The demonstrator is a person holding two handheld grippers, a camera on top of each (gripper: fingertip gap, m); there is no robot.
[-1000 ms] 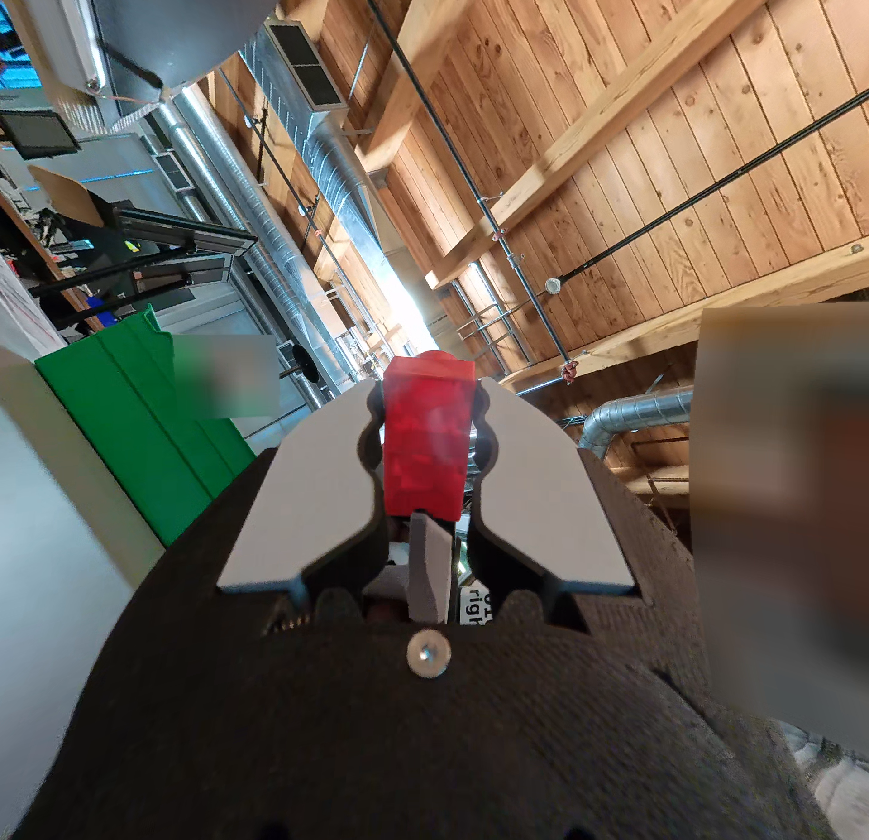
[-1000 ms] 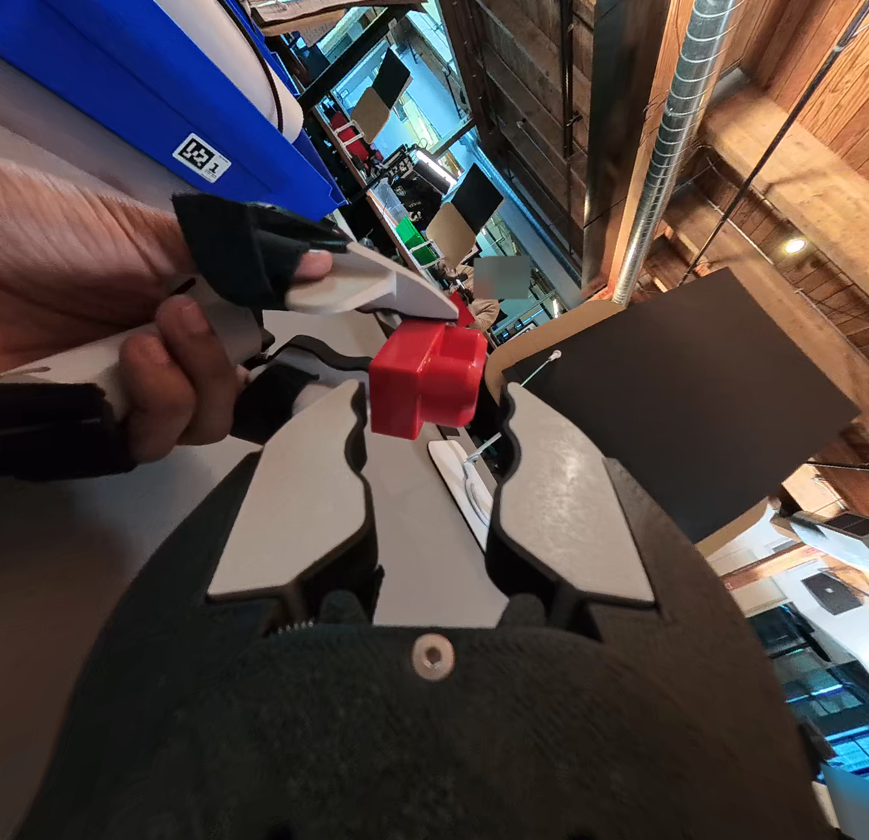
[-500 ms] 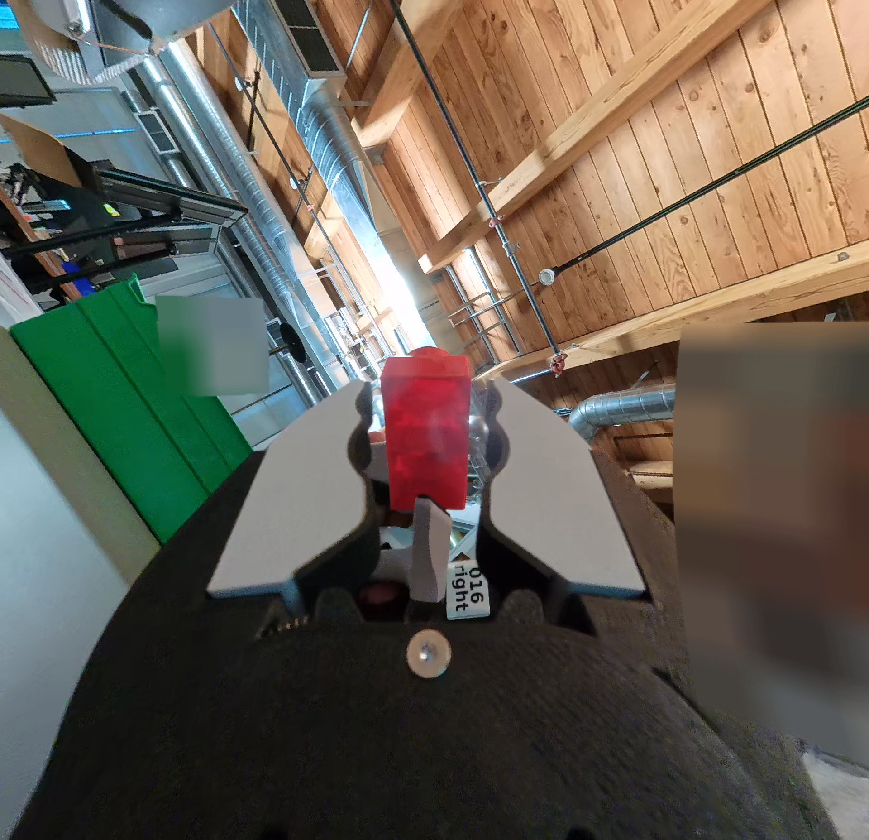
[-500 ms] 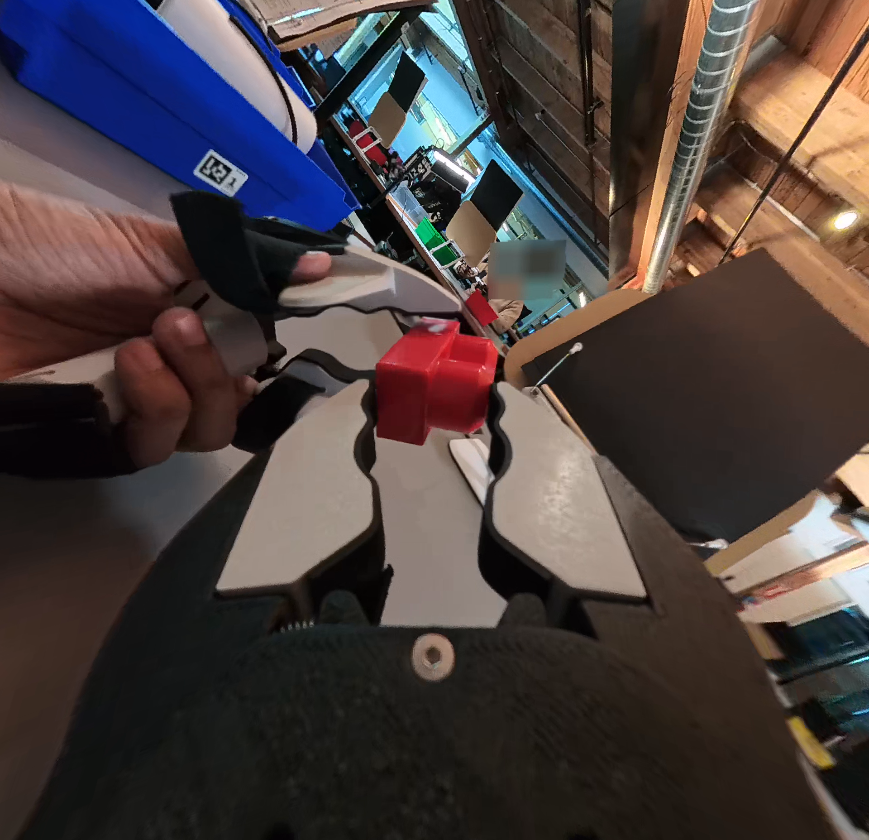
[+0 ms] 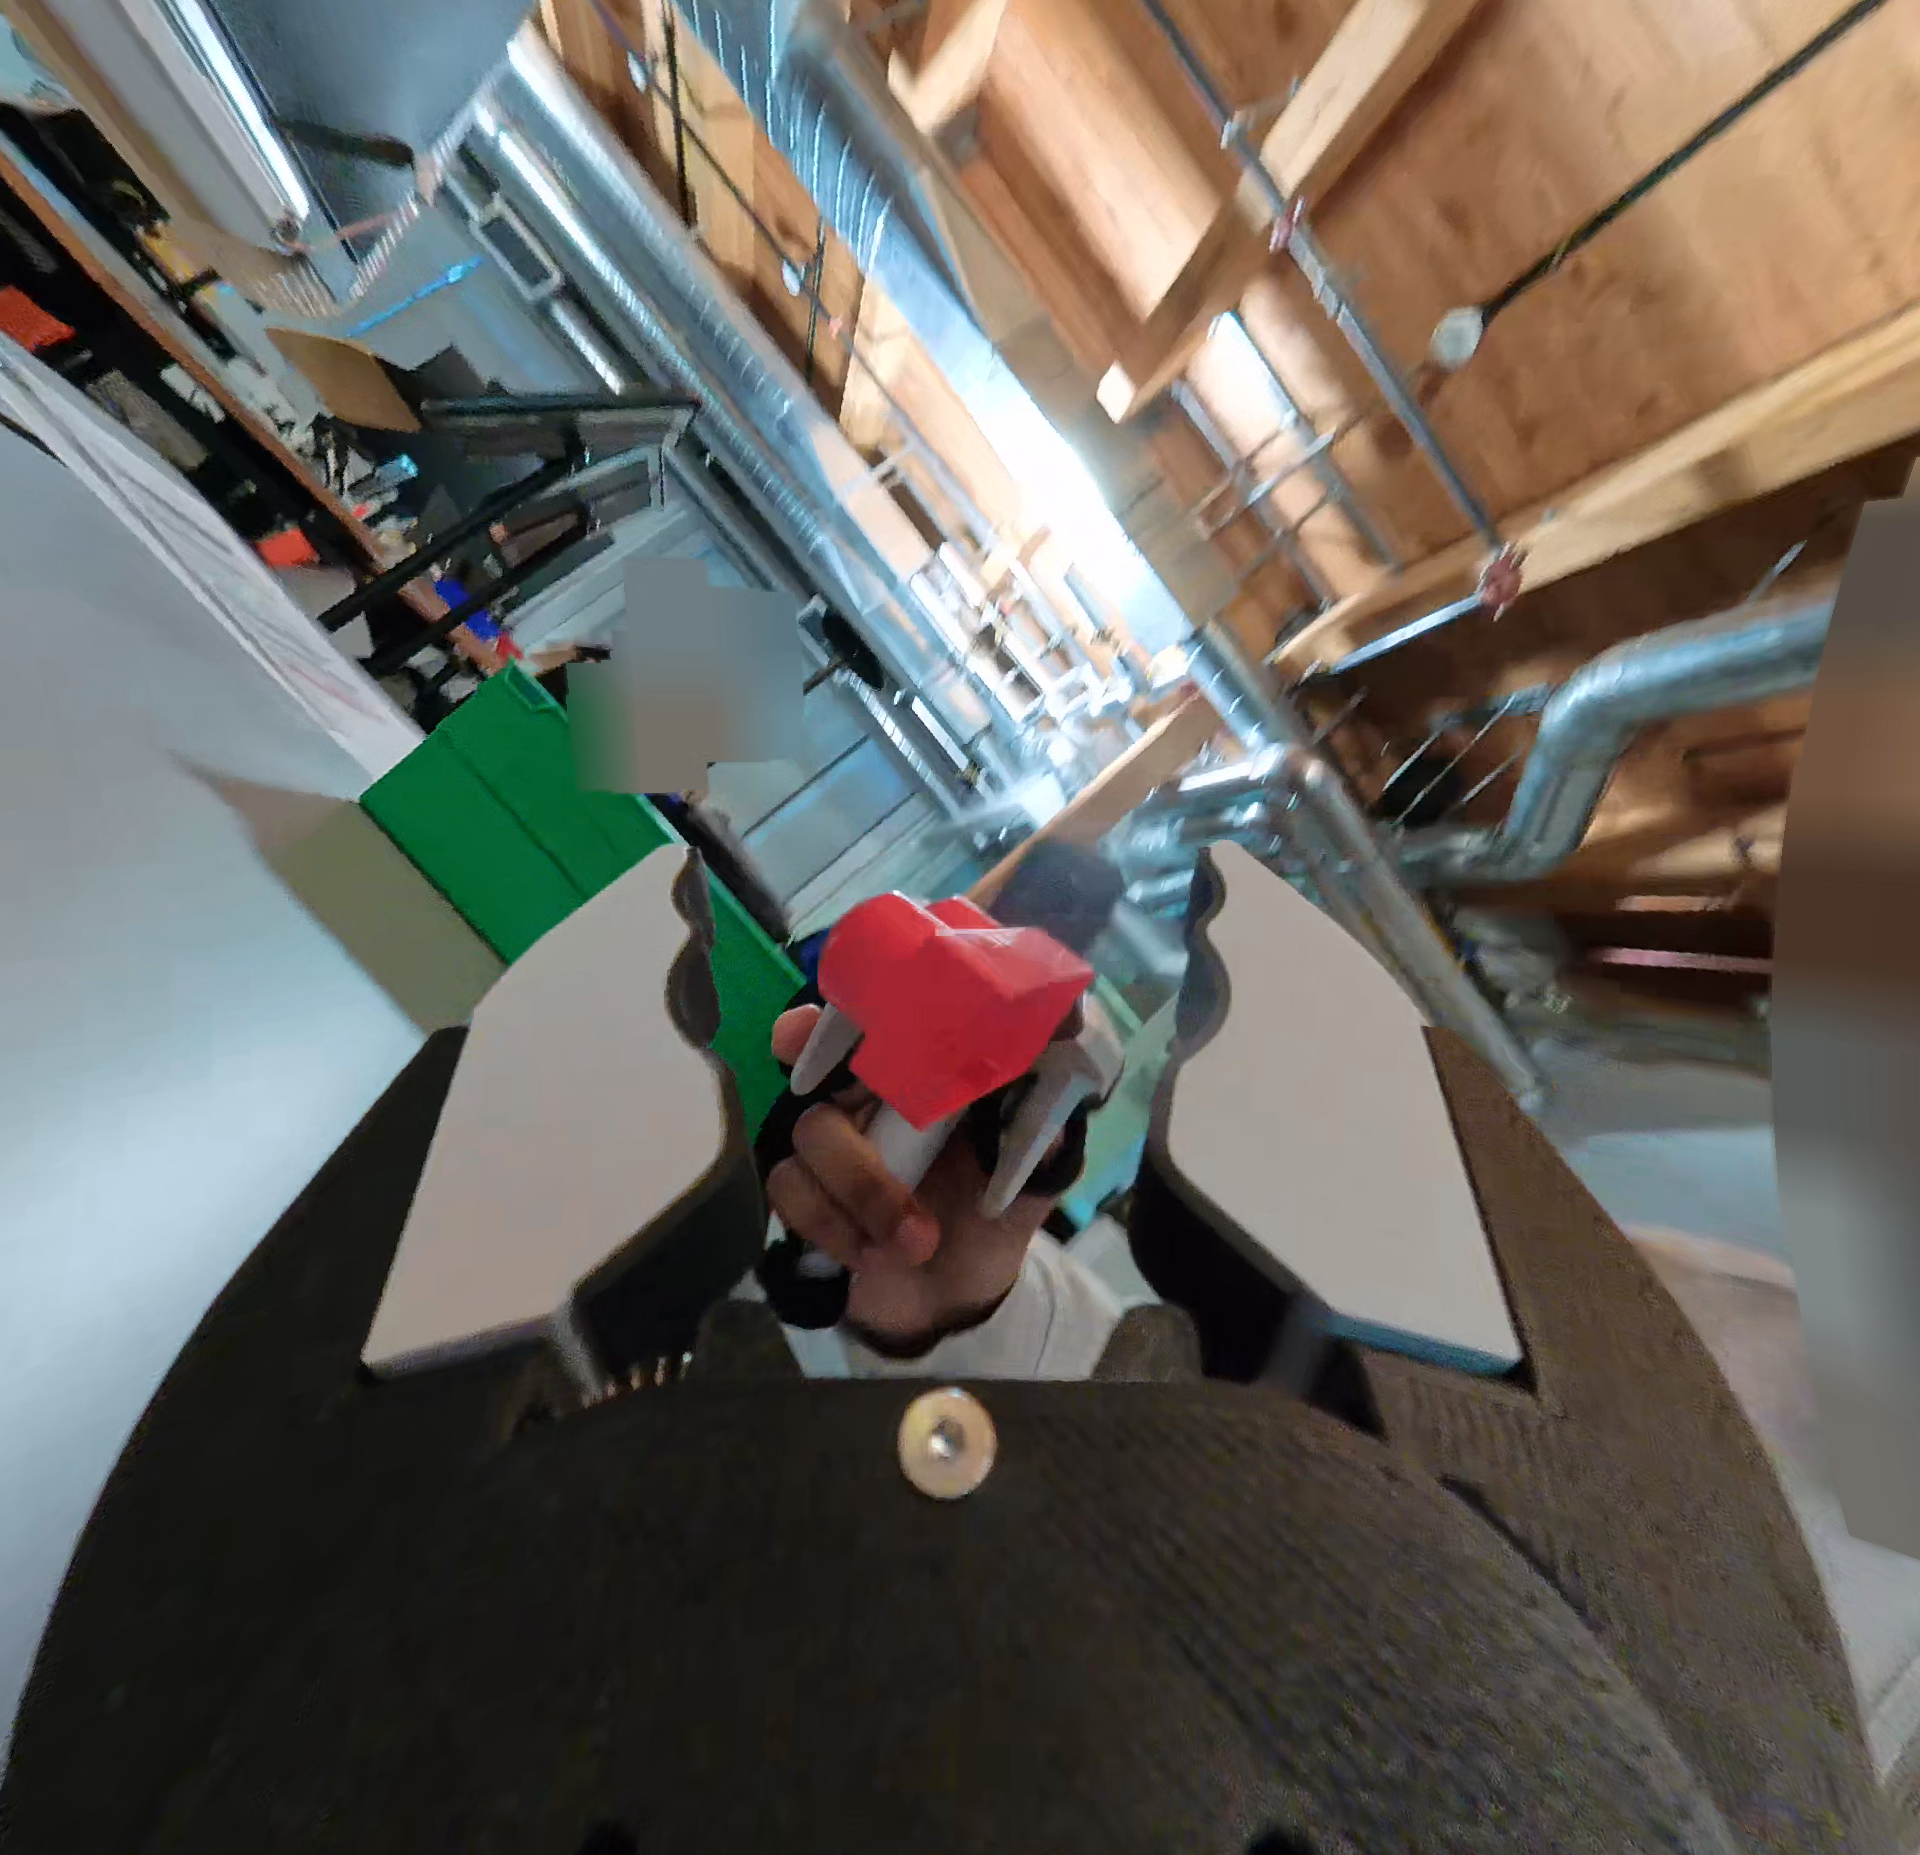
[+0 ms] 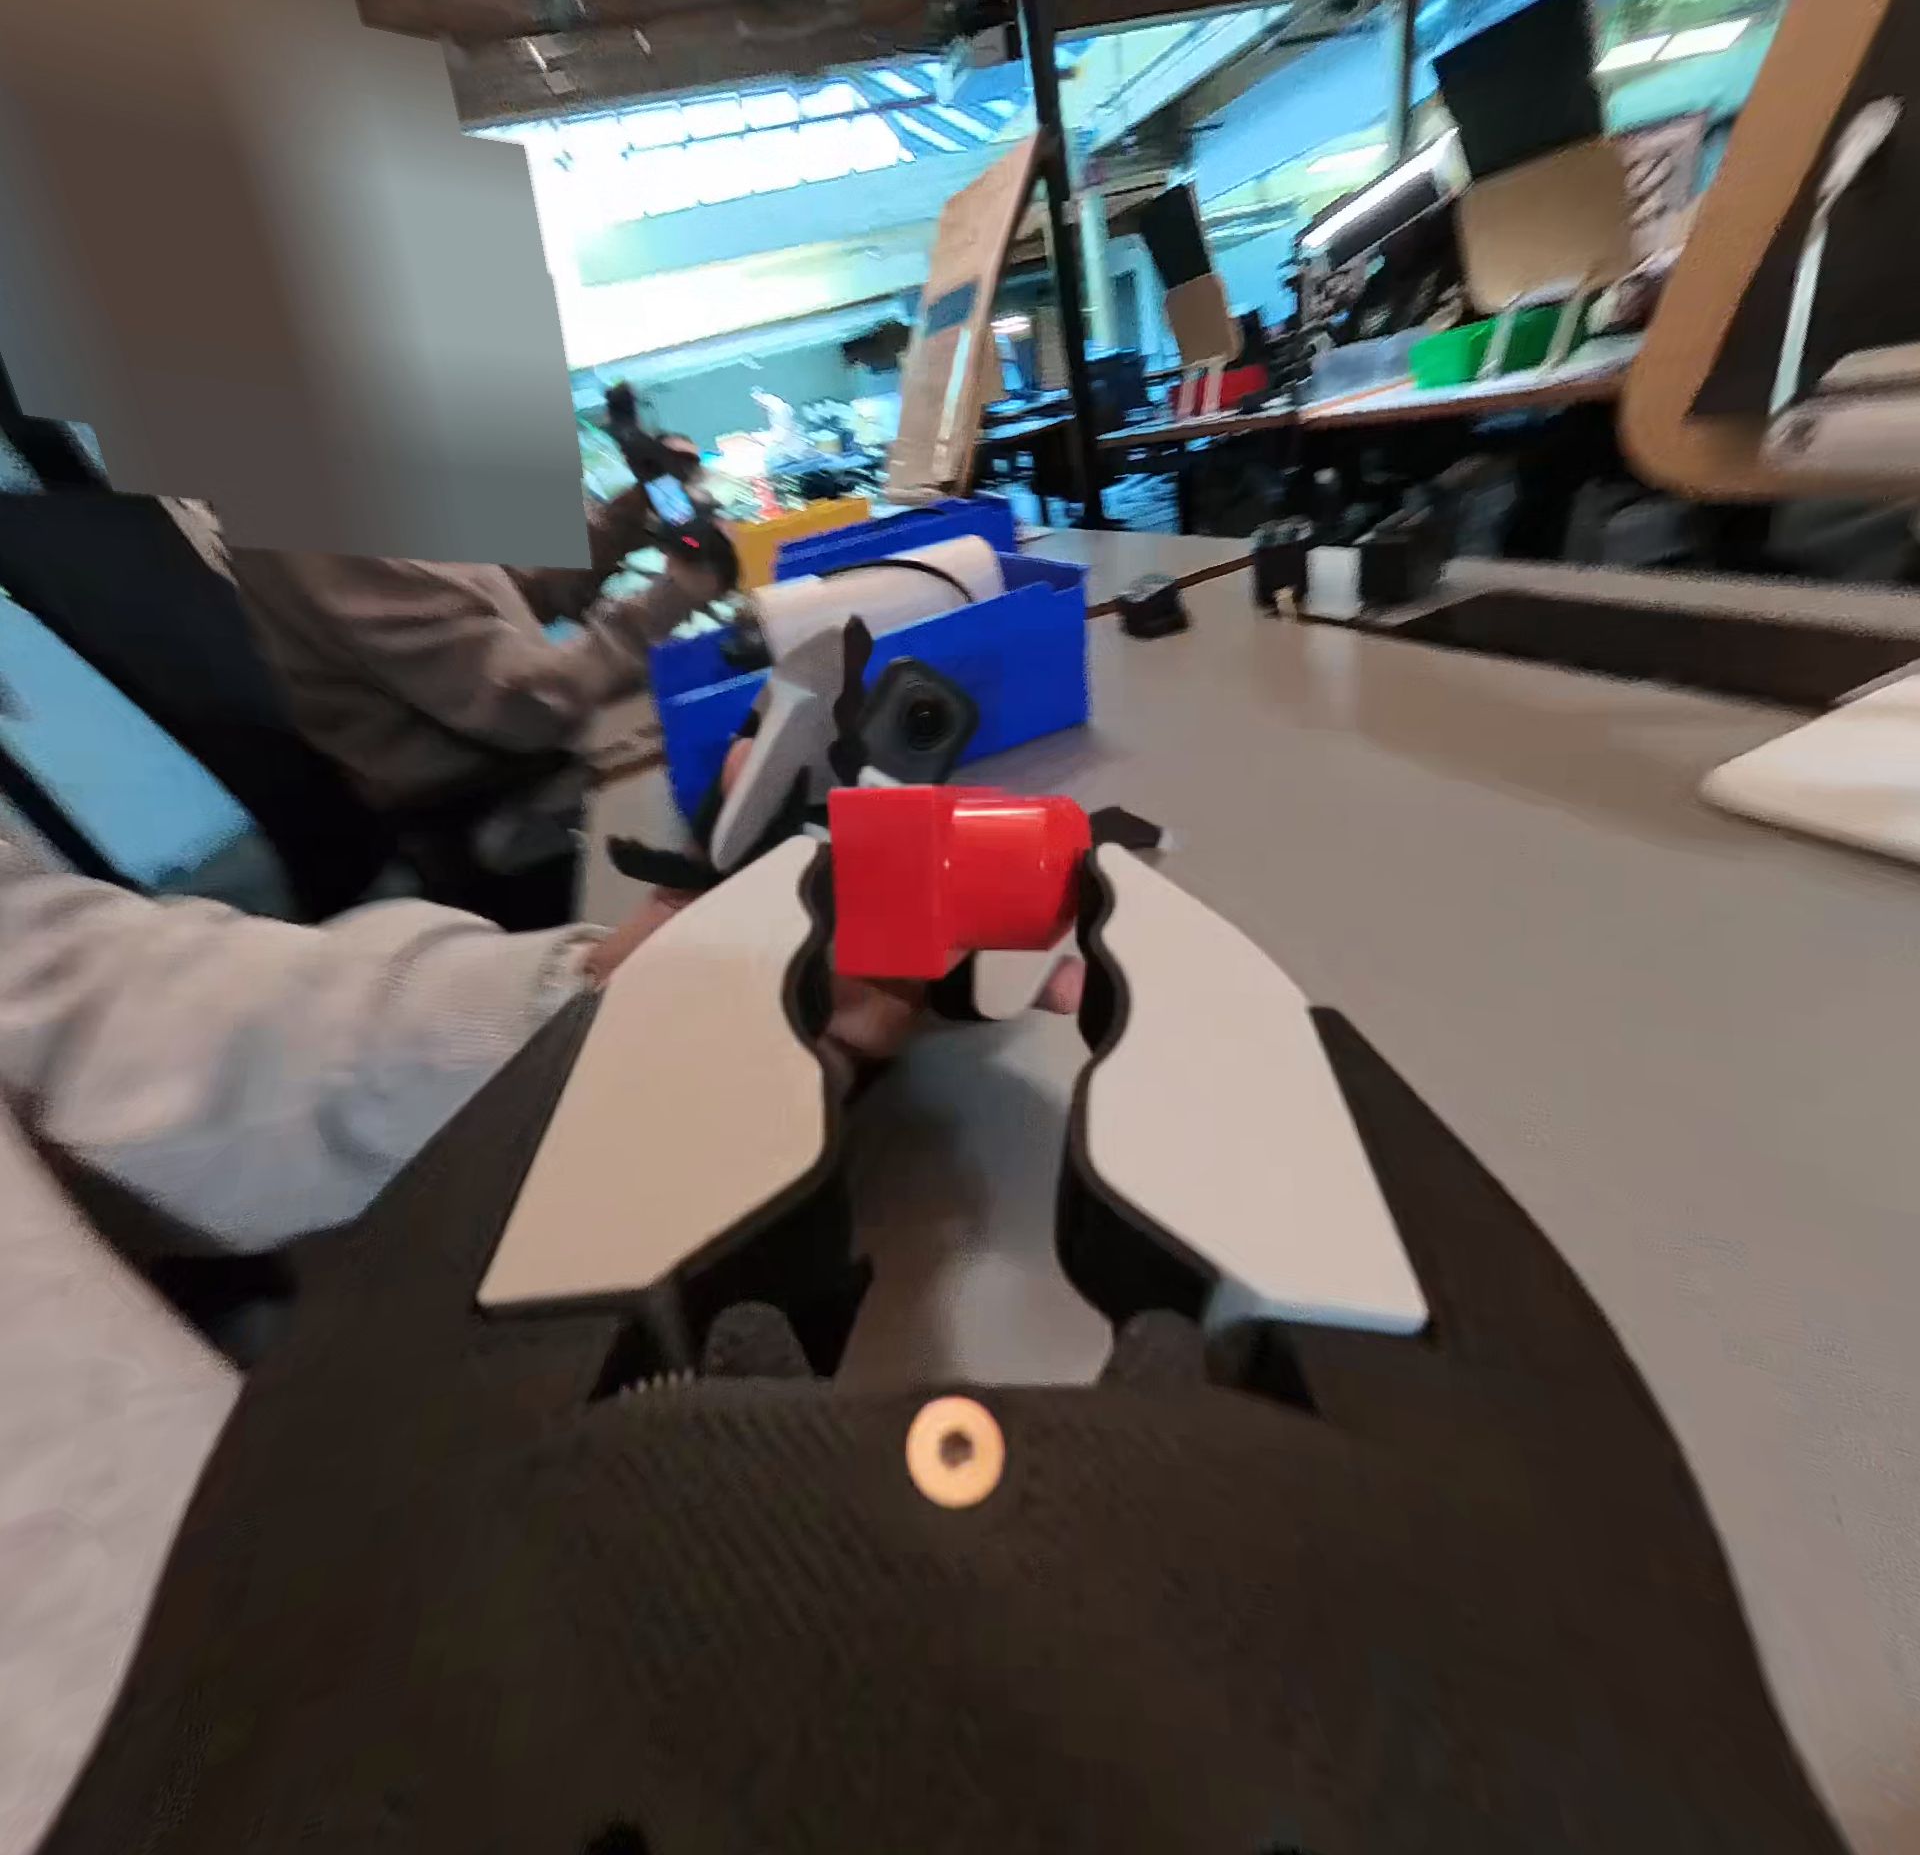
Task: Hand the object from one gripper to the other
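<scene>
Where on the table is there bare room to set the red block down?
Bare: the grey table right of the right claw, between the blue bin and the white slab at the right edge. Crowded: the left side, with the bin and a person's sleeve.

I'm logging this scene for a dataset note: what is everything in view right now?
table: one, grey, right wrist view
red block: one, red, clamped in the right tongs
blue bin: at least one, blue, on the table behind the block
white roll: one, white, in the blue bin
green bin: one, green, background of the left wrist view
hand: one, gripping the right tongs' handle
left tongs: one, grey fingers, open and empty
right tongs: one, grey fingers, shut on the red block
</scene>
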